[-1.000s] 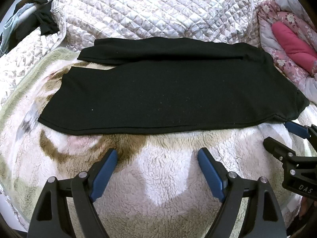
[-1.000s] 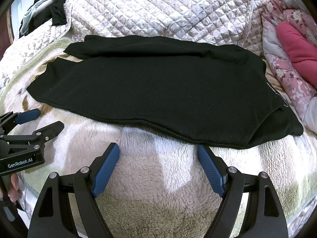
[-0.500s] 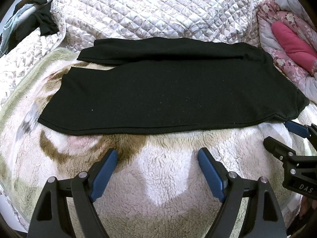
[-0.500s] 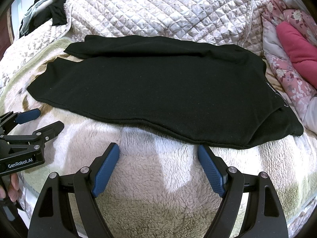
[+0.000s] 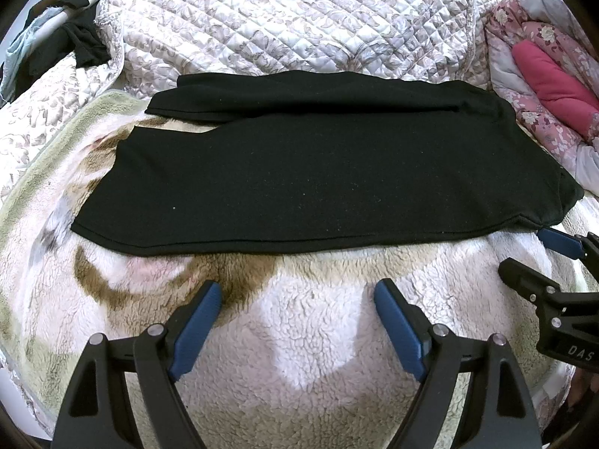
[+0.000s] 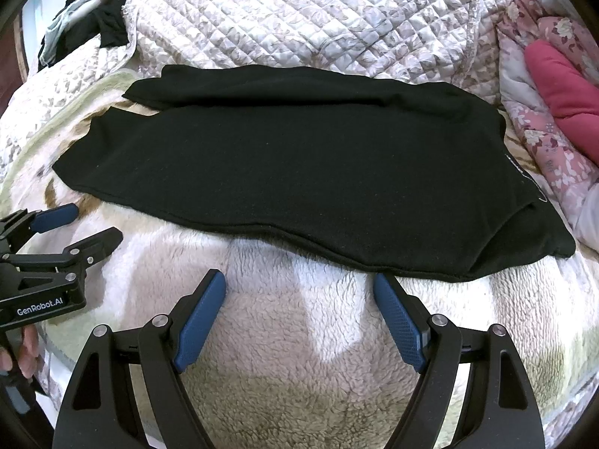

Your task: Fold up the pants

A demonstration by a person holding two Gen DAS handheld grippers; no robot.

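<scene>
Black pants (image 5: 318, 172) lie flat across a fleece blanket on a bed, legs pointing left and waistband at the right; the far leg sits a little behind the near one. In the right wrist view the same pants (image 6: 299, 172) fill the middle. My left gripper (image 5: 297, 299) hovers open over the fleece just short of the near hem, nothing between its blue pads. My right gripper (image 6: 299, 292) is open too, close to the near edge of the pants. Each gripper shows in the other's view: the right gripper (image 5: 531, 254) at the waistband corner, the left gripper (image 6: 82, 224) near the leg ends.
A cream and brown fleece blanket (image 5: 299, 355) covers the near part of the bed. A quilted cover (image 5: 299, 18) rises behind the pants. A pink floral quilt (image 6: 554, 86) is bunched at the right, and dark clothes (image 5: 75, 45) lie at the far left. A hand (image 6: 22, 348) holds the left gripper.
</scene>
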